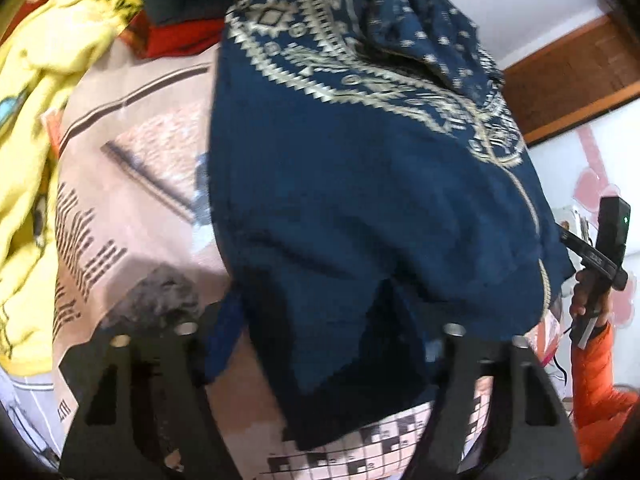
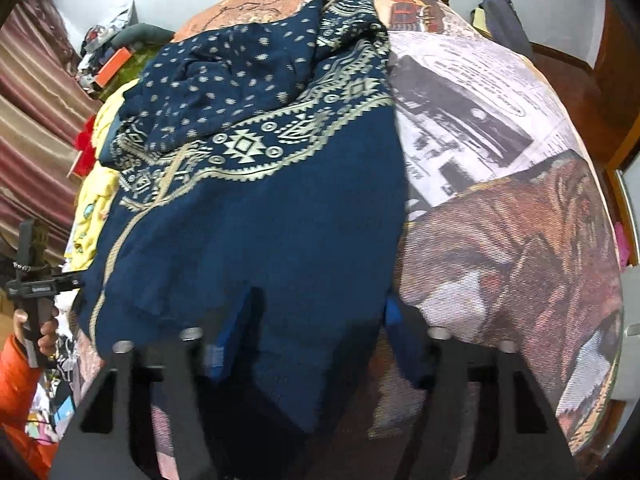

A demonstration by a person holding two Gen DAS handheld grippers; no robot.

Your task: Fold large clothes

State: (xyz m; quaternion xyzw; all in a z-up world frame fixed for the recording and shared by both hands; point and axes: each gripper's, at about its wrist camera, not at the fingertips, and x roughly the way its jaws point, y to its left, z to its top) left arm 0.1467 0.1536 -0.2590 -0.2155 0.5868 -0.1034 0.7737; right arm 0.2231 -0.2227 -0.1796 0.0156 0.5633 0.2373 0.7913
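A large navy garment (image 1: 340, 200) with a cream geometric border lies spread and rumpled on the bed; in the right wrist view the same navy garment (image 2: 260, 220) runs from its near hem to a bunched dotted part at the far end. My left gripper (image 1: 318, 332) points steeply down at the near hem, its fingers wide apart with the cloth's edge between them, pads not pressing. My right gripper (image 2: 314, 336) stands the same way over another stretch of the hem, fingers apart around the cloth.
The bed carries a newspaper-print sheet (image 2: 500, 120). A yellow printed cloth (image 1: 48, 80) and a red cloth (image 1: 180, 40) are heaped at the far left. A hand in an orange sleeve (image 1: 592, 360) holds the other gripper. Striped curtains (image 2: 32, 120) and a wooden bed frame (image 2: 600, 92) border the bed.
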